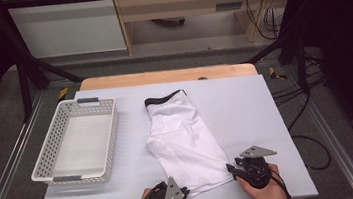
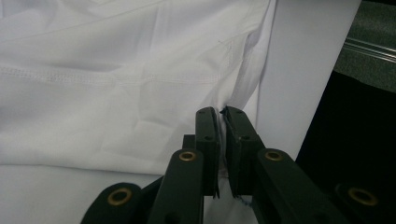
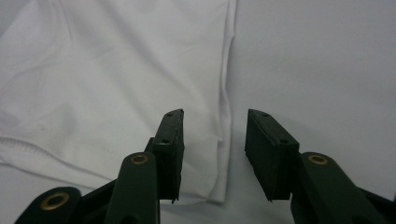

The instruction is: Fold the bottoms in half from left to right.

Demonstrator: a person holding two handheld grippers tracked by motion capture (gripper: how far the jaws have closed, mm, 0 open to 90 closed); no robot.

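Left gripper (image 2: 222,114) pinches white shorts (image 1: 184,139) — waistband far end.

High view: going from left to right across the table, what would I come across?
White basket → left gripper, shut on the near hem → white garment → right gripper, its jaws open at the garment's near right corner.

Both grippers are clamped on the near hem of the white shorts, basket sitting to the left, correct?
Not quite. The left gripper is shut on the hem of the white shorts, but the right gripper view shows the right gripper open, its jaws straddling the hem corner without pressing it. The basket does sit to the left.
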